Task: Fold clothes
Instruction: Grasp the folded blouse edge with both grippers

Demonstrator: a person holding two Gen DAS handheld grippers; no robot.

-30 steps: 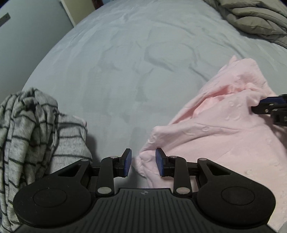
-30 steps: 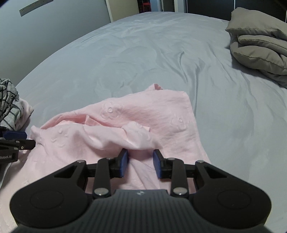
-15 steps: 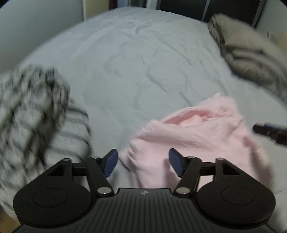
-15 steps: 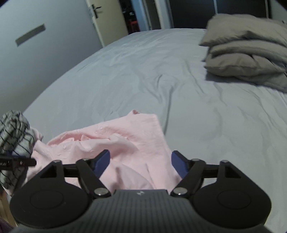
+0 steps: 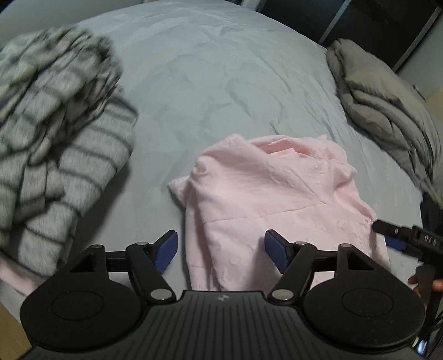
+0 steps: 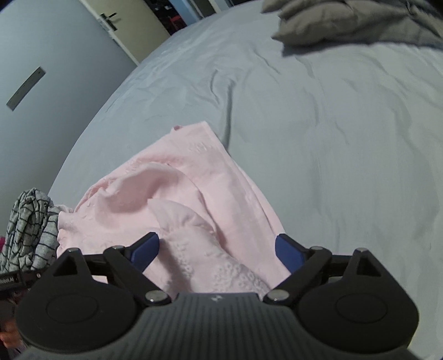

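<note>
Pink fabric, a crumpled pink garment, lies on the grey bedsheet near the bed's front edge, loosely bunched rather than flat. In the left wrist view its long side runs from the near edge away toward the far right, with a small rounded flap sticking out at its left and a folded-over ridge along the top. In the right wrist view the same garment narrows to a corner pointing away up the bed, and an eyelet-patterned part of it lies closest to the camera, between the fingers.

The left gripper hovers low over the near edge of the garment, its blue-padded fingers spread wide and gripping nothing; the cloth sits between and beyond them. The right gripper is likewise released, jaws wide apart, with the eyelet cloth lying between them, and whether the pads touch it I cannot tell. From the left view the right gripper's tip shows at the garment's right edge, pointing left across it.

A striped grey garment, blurred, is heaped to the left of the pink one, apart from it. Folded taupe bedding is stacked at the far right of the bed. A door with a handle stands beyond the bed's far corner.
</note>
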